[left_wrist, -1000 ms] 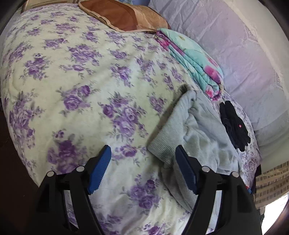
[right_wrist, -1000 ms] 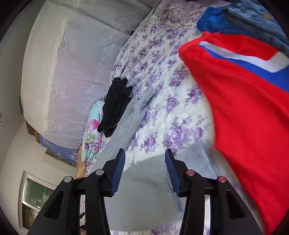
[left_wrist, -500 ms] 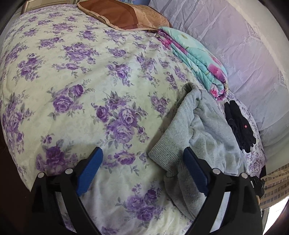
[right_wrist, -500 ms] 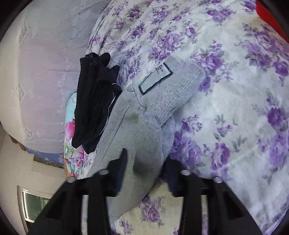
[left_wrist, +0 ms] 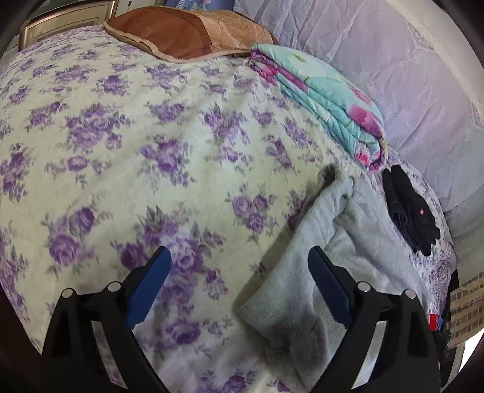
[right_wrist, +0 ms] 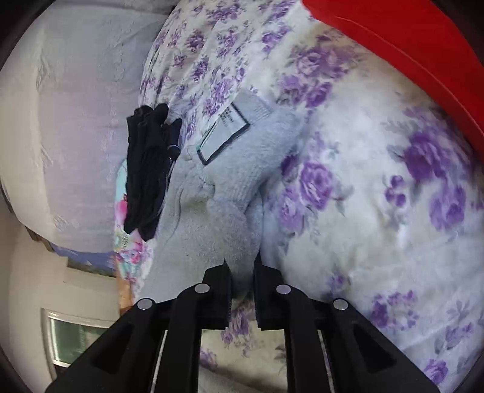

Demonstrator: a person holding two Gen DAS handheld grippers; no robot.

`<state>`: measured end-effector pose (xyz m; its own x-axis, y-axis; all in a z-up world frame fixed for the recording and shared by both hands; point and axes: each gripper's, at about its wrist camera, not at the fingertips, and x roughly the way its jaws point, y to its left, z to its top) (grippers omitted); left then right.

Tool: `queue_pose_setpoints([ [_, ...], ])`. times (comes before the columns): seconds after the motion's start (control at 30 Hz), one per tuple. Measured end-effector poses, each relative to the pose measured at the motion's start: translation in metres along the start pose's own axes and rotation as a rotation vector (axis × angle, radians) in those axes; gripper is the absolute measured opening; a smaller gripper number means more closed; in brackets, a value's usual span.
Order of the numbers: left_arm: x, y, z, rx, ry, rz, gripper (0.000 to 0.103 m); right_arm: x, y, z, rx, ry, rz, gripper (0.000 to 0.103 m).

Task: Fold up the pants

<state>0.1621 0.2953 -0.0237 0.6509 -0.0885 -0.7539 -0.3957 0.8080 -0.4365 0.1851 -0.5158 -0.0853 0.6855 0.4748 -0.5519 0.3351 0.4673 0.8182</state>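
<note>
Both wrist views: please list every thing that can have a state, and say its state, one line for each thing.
Left gripper: open, holding nothing, over the bedspread.
Right gripper: shut on the grey pants.
Grey pants: crumpled, not yet folded, label showing.
Black gloves: lying partly on the pants.
Floral blanket: folded.
Brown pillow: lying flat.
Red garment: spread out.

Wide bed under a cream cover with purple roses; brown pillow at the head beside a wooden headboard; folded turquoise floral quilt along the far edge; pale lilac embossed wall covering behind; white wall and a small window, daylit.
</note>
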Motion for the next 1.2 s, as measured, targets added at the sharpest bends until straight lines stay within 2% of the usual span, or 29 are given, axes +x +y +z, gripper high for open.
queue_pose_setpoints([
  [0.07, -0.008, -0.002, 0.022, 0.006, -0.023, -0.005, 0.089, -0.02, 0.002, -0.004, -0.03, -0.042, -0.023, 0.028],
  [0.1, -0.008, -0.006, 0.031, 0.02, -0.013, -0.009, 0.089, -0.031, 0.004, -0.006, -0.048, -0.069, -0.044, 0.036],
  [0.17, -0.002, -0.023, 0.049, 0.056, 0.013, -0.033, 0.089, -0.05, 0.007, -0.012, -0.071, -0.113, -0.062, 0.044],
  [0.23, 0.014, -0.049, 0.061, 0.135, 0.065, -0.064, 0.087, -0.066, 0.006, -0.015, -0.063, -0.137, -0.035, 0.053],
  [0.37, 0.058, -0.094, 0.068, 0.241, 0.116, -0.001, 0.082, -0.076, 0.011, -0.026, -0.064, -0.132, 0.032, 0.058],
  [0.43, 0.079, -0.105, 0.066, 0.251, 0.159, 0.006, 0.073, -0.073, 0.019, -0.031, -0.091, -0.111, 0.054, 0.058],
  [0.5, 0.095, -0.113, 0.063, 0.264, 0.178, 0.024, 0.073, -0.062, 0.036, -0.035, -0.124, -0.084, 0.083, 0.062],
  [0.57, 0.106, -0.12, 0.062, 0.299, 0.147, 0.113, 0.074, -0.045, 0.054, -0.036, -0.16, -0.058, 0.109, 0.065],
  [0.7, 0.125, -0.118, 0.068, 0.316, 0.14, 0.215, 0.073, -0.002, 0.078, -0.032, -0.193, 0.013, 0.136, 0.066],
  [0.77, 0.128, -0.117, 0.074, 0.32, 0.083, 0.297, 0.058, 0.022, 0.078, -0.027, -0.191, 0.044, 0.113, 0.07],
  [0.8, 0.13, -0.113, 0.077, 0.318, 0.063, 0.36, 0.037, 0.032, 0.073, -0.022, -0.182, 0.042, 0.063, 0.071],
  [0.83, 0.134, -0.107, 0.081, 0.296, 0.067, 0.394, 0.033, 0.039, 0.066, -0.018, -0.172, 0.024, 0.008, 0.071],
  [0.87, 0.136, -0.1, 0.083, 0.258, 0.089, 0.359, 0.033, 0.041, 0.055, -0.011, -0.158, -0.013, -0.038, 0.07],
  [0.9, 0.135, -0.093, 0.085, 0.231, 0.094, 0.329, 0.033, 0.04, 0.047, -0.007, -0.141, -0.021, -0.025, 0.06],
  [0.93, 0.128, -0.09, 0.085, 0.213, 0.082, 0.298, 0.033, 0.036, 0.042, -0.005, -0.112, -0.013, 0.007, 0.055],
  [1.0, 0.109, -0.088, 0.082, 0.207, 0.044, 0.243, 0.037, 0.018, 0.04, -0.005, -0.101, -0.035, 0.053, 0.056],
  [1.07, 0.086, -0.096, 0.077, 0.241, -0.015, 0.221, 0.054, -0.007, 0.048, 0.001, -0.156, -0.09, 0.07, 0.059],
  [1.1, 0.075, -0.102, 0.074, 0.264, -0.047, 0.216, 0.068, -0.018, 0.052, 0.004, -0.177, -0.123, 0.062, 0.06],
  [1.13, 0.062, -0.111, 0.07, 0.291, -0.088, 0.203, 0.074, -0.028, 0.053, 0.01, -0.192, -0.161, 0.044, 0.06],
  [1.2, 0.044, -0.134, 0.058, 0.356, -0.139, 0.16, 0.077, -0.041, 0.052, 0.024, -0.2, -0.228, -0.006, 0.063],
])
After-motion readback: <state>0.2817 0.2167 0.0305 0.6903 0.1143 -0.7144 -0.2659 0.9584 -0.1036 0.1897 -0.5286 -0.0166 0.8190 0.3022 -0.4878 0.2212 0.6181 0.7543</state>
